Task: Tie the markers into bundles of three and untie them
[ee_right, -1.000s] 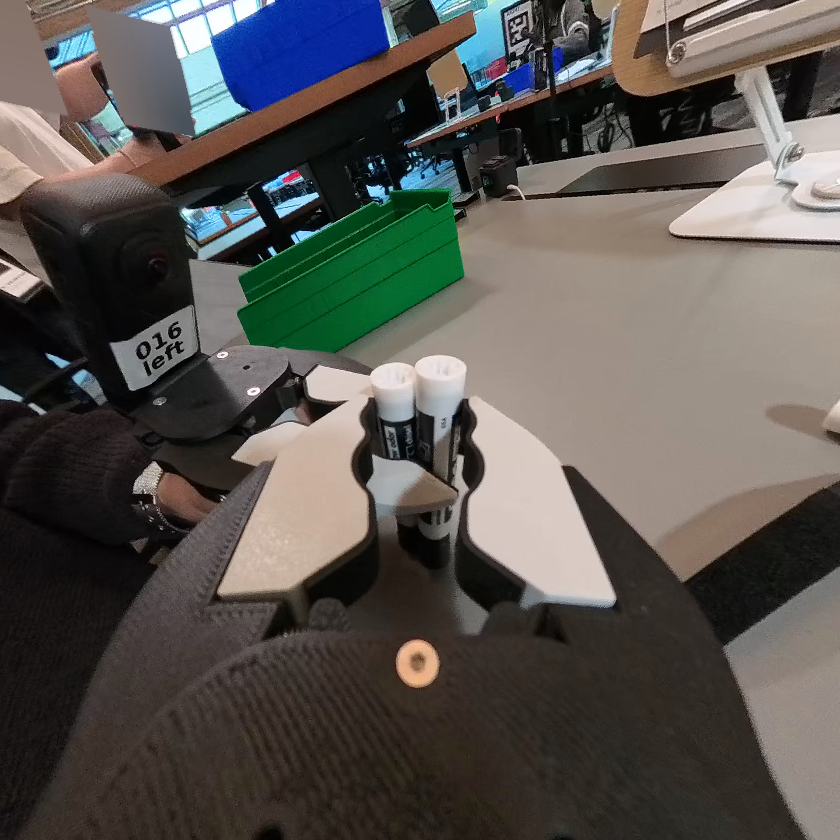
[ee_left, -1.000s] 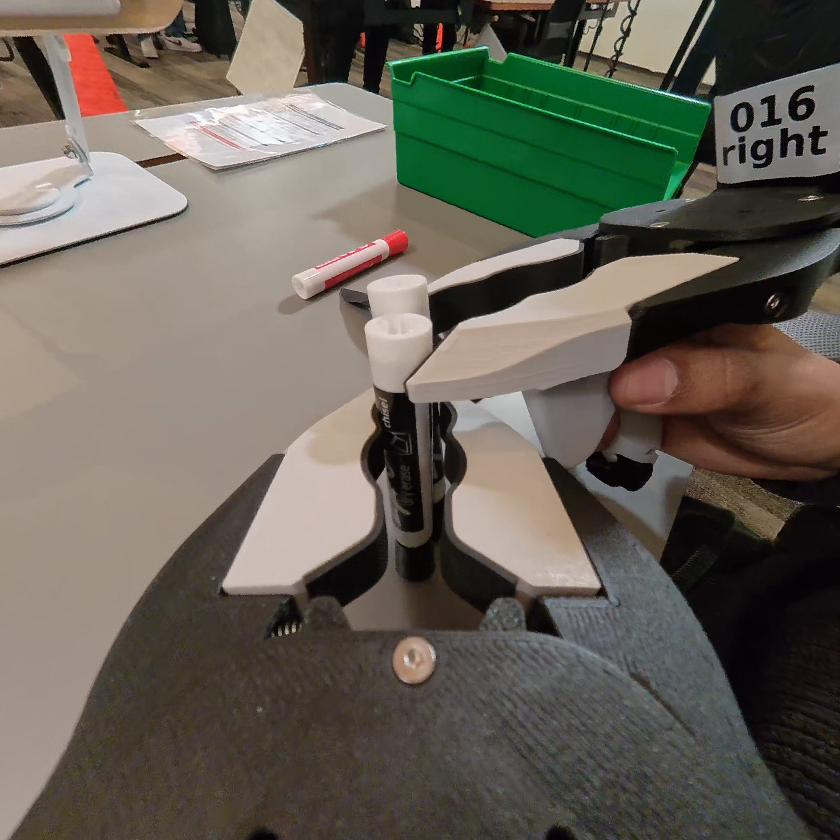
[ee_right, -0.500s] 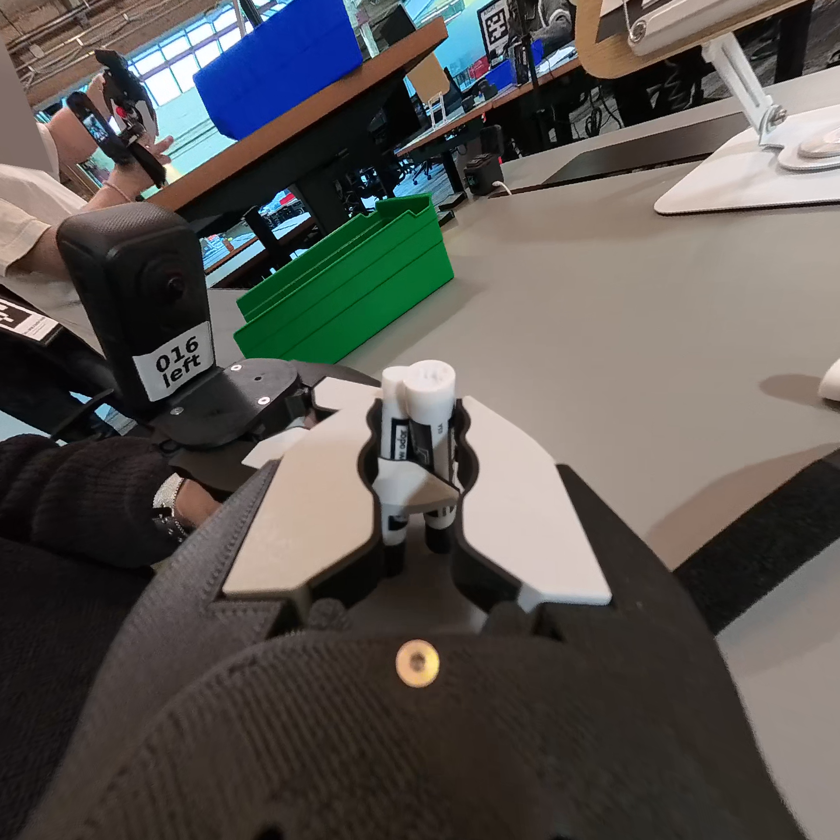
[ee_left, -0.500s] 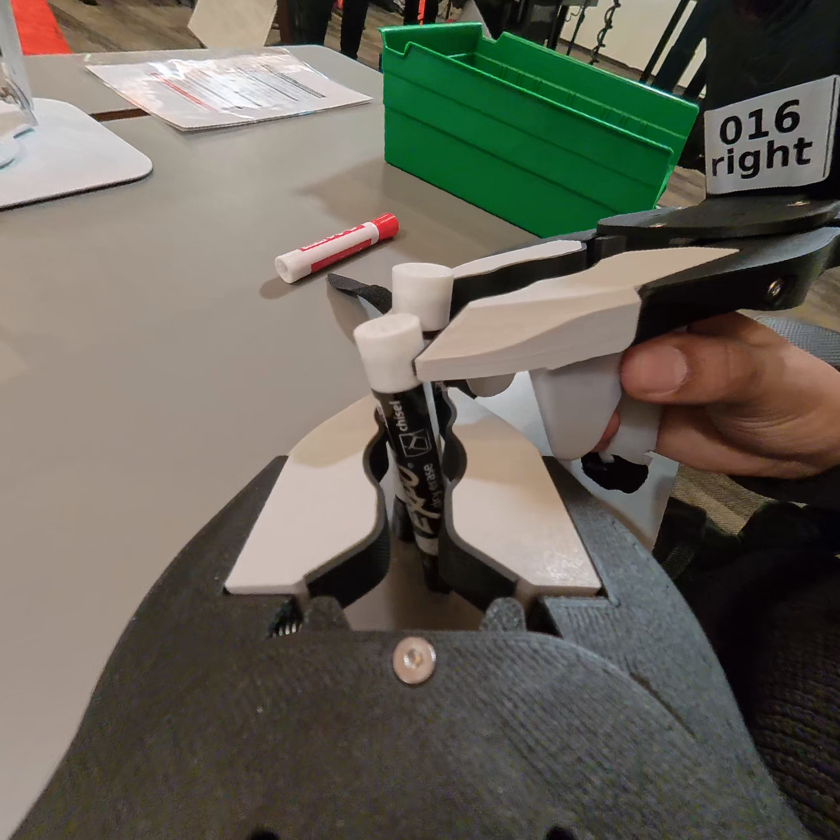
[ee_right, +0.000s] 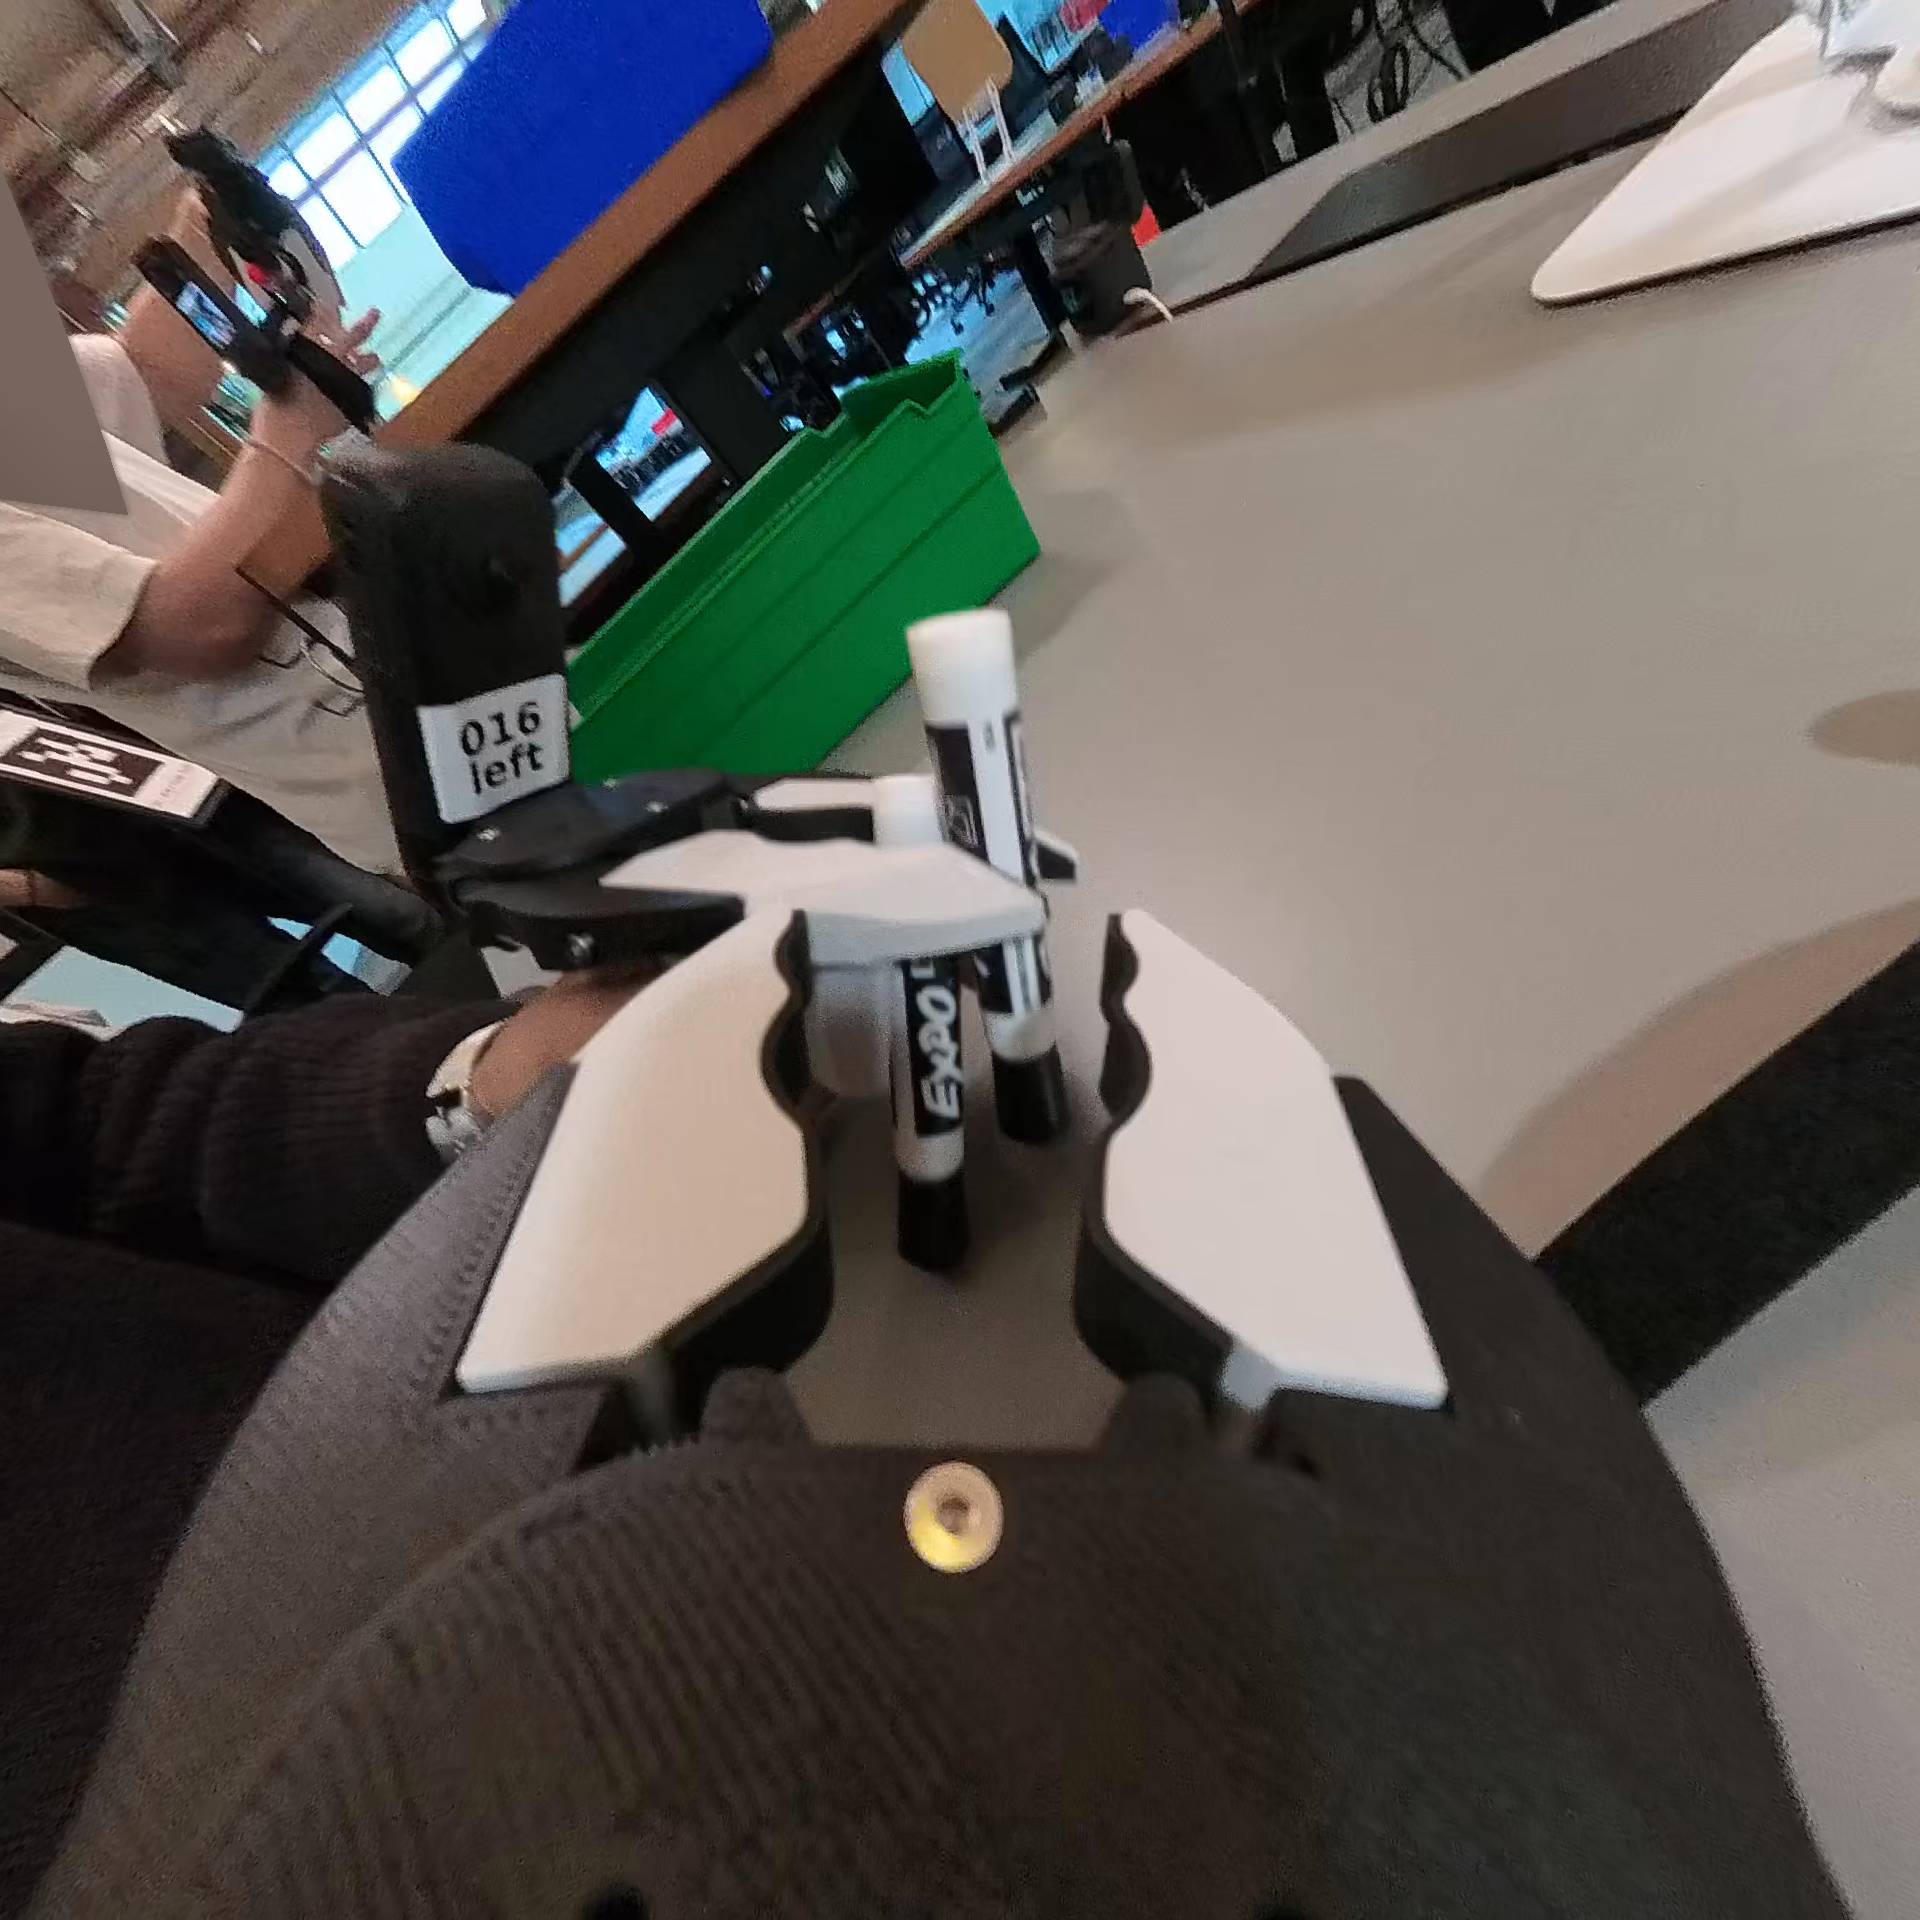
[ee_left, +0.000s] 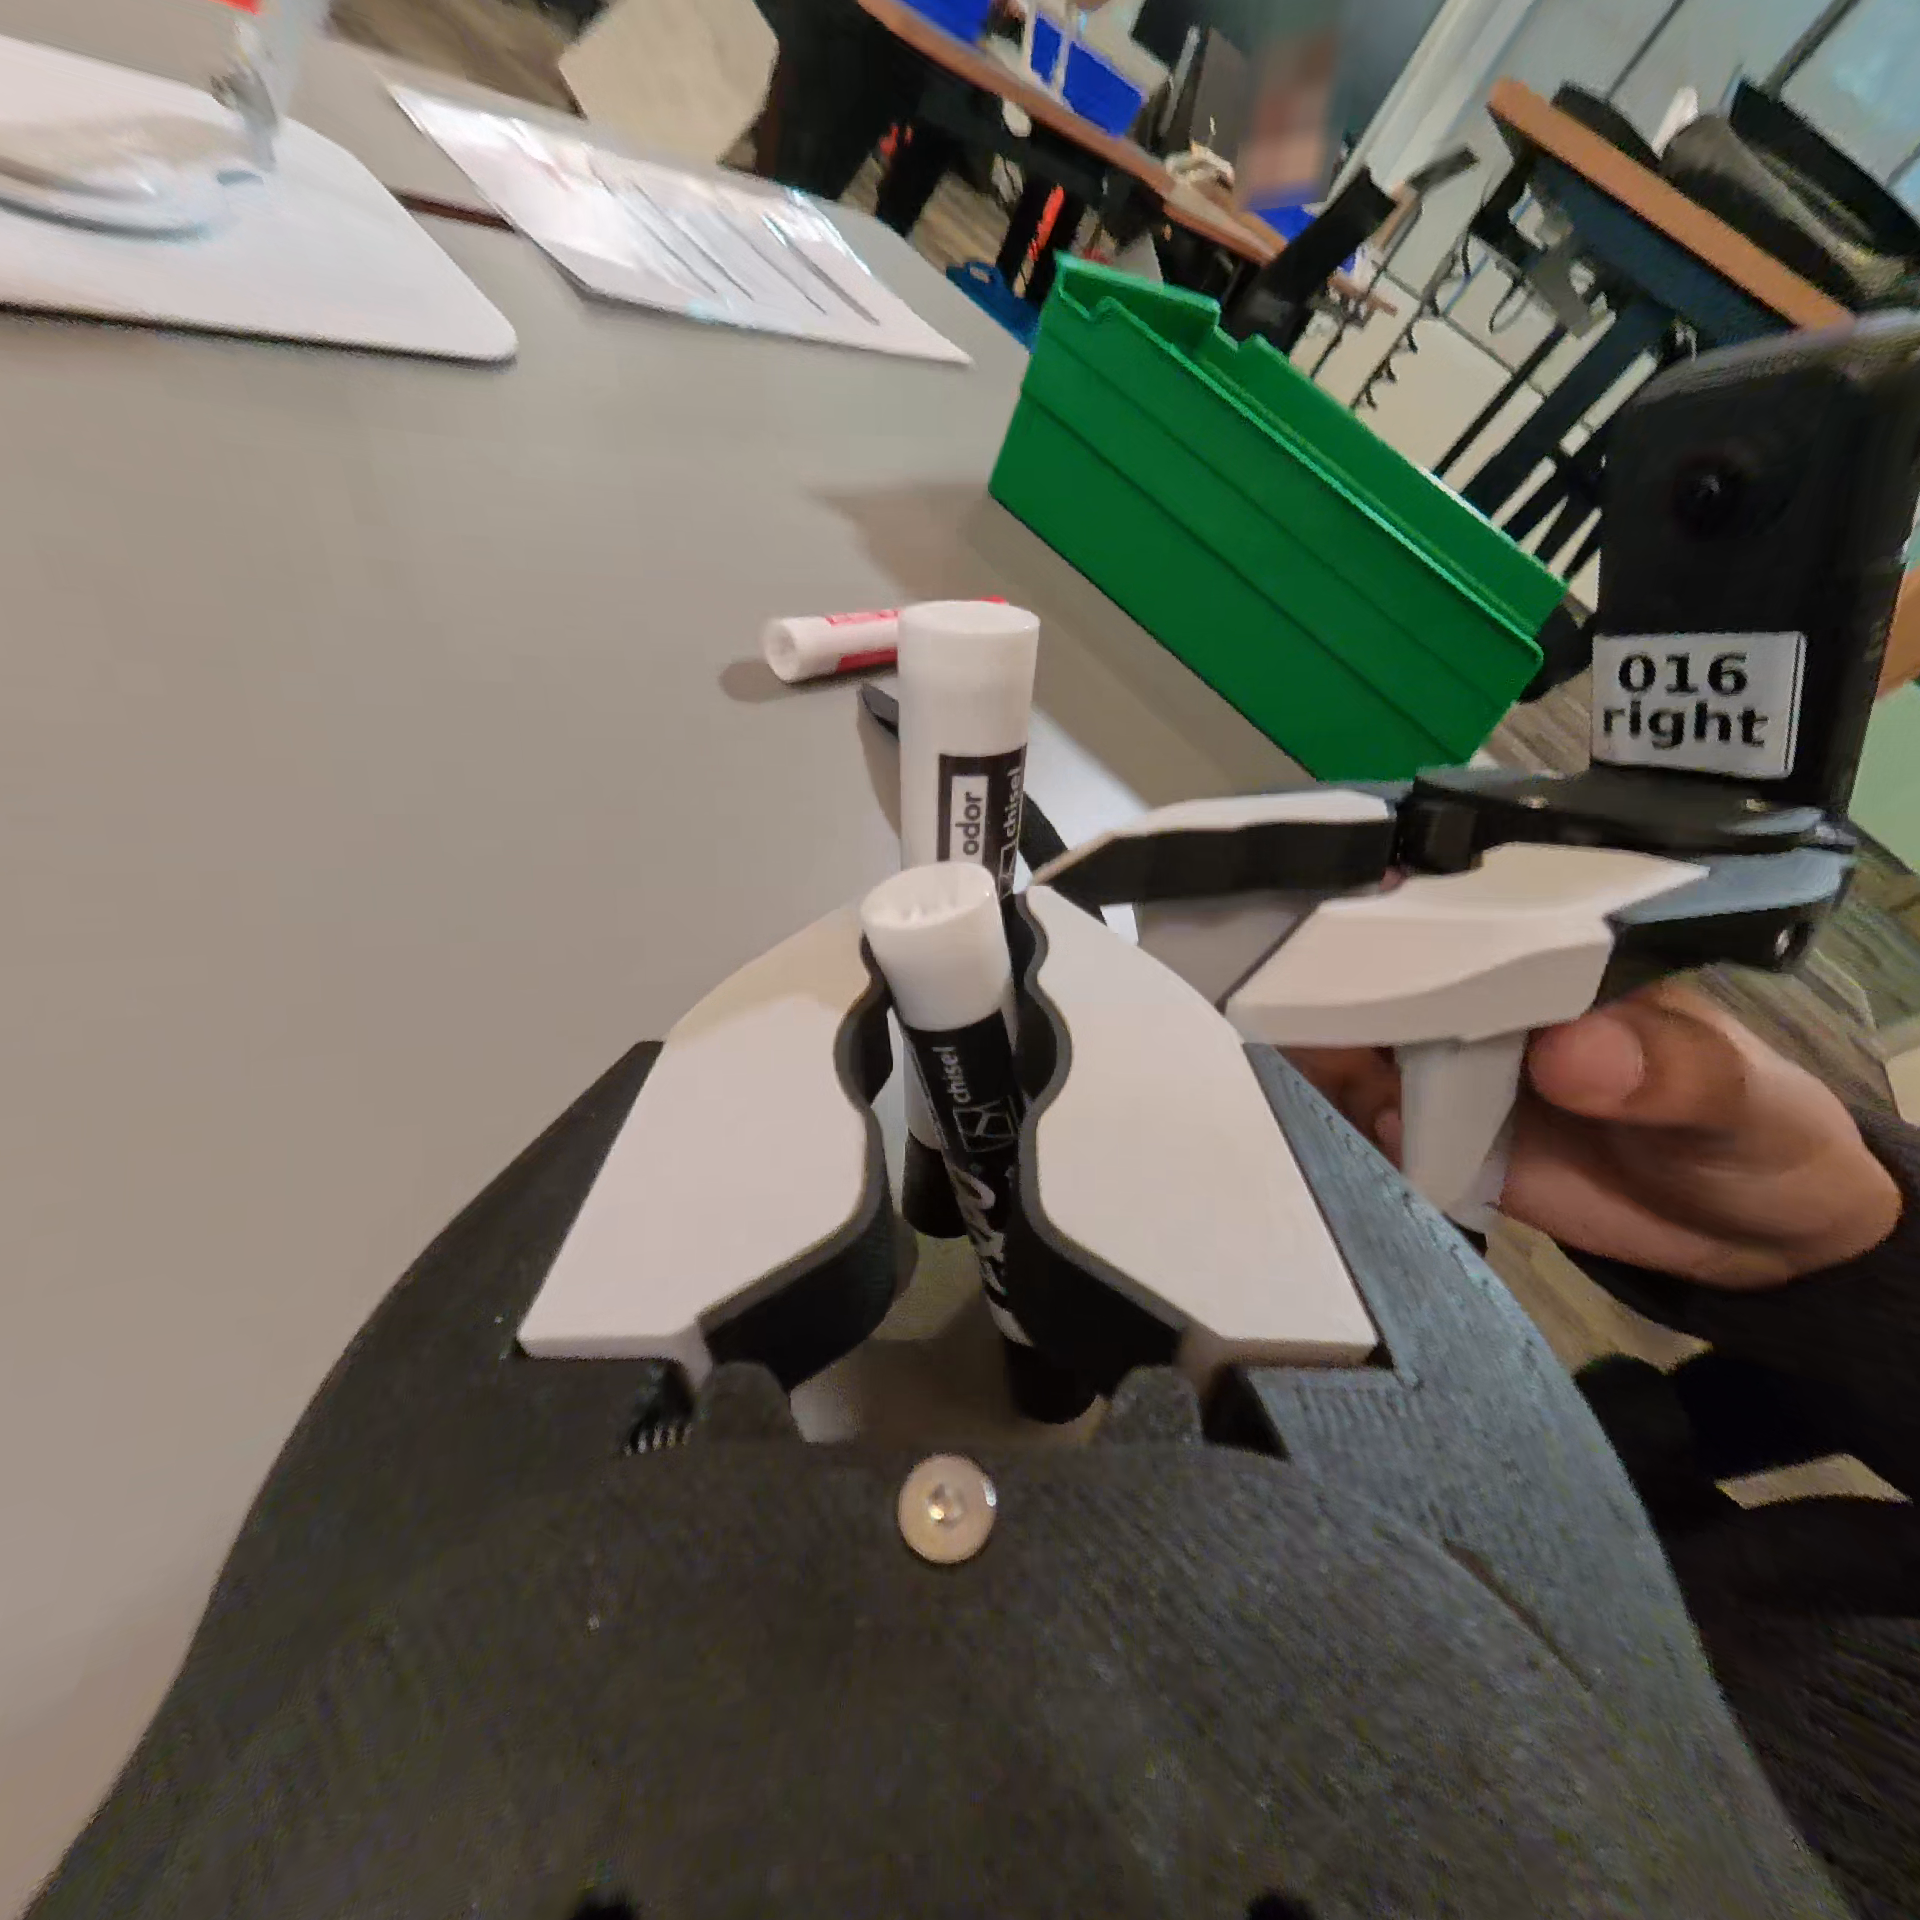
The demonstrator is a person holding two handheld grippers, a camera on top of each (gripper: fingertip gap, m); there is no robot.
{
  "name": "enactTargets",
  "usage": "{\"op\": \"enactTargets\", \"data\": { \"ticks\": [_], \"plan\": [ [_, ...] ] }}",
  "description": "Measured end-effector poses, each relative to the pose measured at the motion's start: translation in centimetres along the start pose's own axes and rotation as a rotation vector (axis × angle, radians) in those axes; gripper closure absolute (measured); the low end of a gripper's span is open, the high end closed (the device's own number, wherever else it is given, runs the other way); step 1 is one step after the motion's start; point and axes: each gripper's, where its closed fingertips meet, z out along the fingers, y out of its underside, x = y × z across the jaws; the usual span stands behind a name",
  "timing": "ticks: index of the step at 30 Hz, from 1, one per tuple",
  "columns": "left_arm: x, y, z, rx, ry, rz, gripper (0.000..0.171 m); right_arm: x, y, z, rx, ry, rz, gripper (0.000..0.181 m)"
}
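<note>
Two black markers with white ends stand roughly upright in my left gripper [ee_left: 945, 925], which is shut on them just above the grey table [ee_left: 416, 727]. One marker [ee_left: 961, 748] sticks up higher; the other [ee_left: 945, 1029] leans toward the camera. My right gripper [ee_right: 956, 925] is open, its fingers wide apart on either side of both markers [ee_right: 930, 1049] without touching them. In the left wrist view it [ee_left: 1138, 935] sits just right of the markers. A red marker [ee_left: 831, 644] lies on the table behind, beside a black strap [ee_left: 883, 712].
A green bin [ee_left: 1247, 551] stands at the table's far right edge and shows in the right wrist view [ee_right: 810, 603]. A white stand base [ee_left: 260, 239] and a laminated sheet [ee_left: 675, 239] lie farther back. A person [ee_right: 156, 582] stands beyond the table. Left and right tips are no more than a few centimetres apart.
My right gripper has let go of the markers, opened and drawn back. The two markers have come apart in the left gripper, one now higher and the other tilted.
</note>
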Motion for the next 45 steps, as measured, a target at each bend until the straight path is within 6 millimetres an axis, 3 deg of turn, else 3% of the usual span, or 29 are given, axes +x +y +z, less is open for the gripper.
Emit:
{"op": "enactTargets", "data": {
  "ticks": [4, 10, 16, 18, 20, 23, 28, 41, 45],
  "plan": [
    [-0.9, -1.0, -0.4, 0.059, -0.014, -0.052, 0.151, 0.9, 1.0, 0.2, -0.062, 0.1, -0.121, 0.126],
    [-0.7, -0.2, -0.1, 0.017, 0.009, -0.083, 0.15, 0.7, 4.1, 1.3, -0.249, 0.15, -0.317, 0.121],
    [-0.5, 0.9, 0.1, -0.053, 0.064, -0.186, 0.15, 0.5, 5.7, 2.2, -0.36, 0.189, -0.437, 0.114],
    [-0.1, 1.4, 0.2, -0.089, 0.1, -0.24, 0.15, 0.9, 6.3, 2.5, -0.411, 0.2, -0.439, 0.118],
    [0.1, 1.9, 0.3, -0.126, 0.132, -0.285, 0.149, 1.2, 6.8, 2.7, -0.453, 0.206, -0.434, 0.134],
    [0.2, 1.9, 0.0, -0.137, 0.184, -0.331, 0.149, 1.6, 6.8, 2.6, -0.465, 0.216, -0.426, 0.137],
    [1.1, 1.8, -0.2, -0.161, 0.233, -0.328, 0.143, 2.1, 6.3, 1.8, -0.448, 0.206, -0.429, 0.159],
    [1.0, 1.9, -0.5, -0.208, 0.265, -0.369, 0.136, 2.6, 6.5, 0.9, -0.492, 0.229, -0.528, 0.162],
    [0.1, 1.0, -0.9, -0.157, 0.243, -0.382, 0.141, 3.2, 6.3, 0.6, -0.515, 0.276, -0.603, 0.162]
  ]
}}
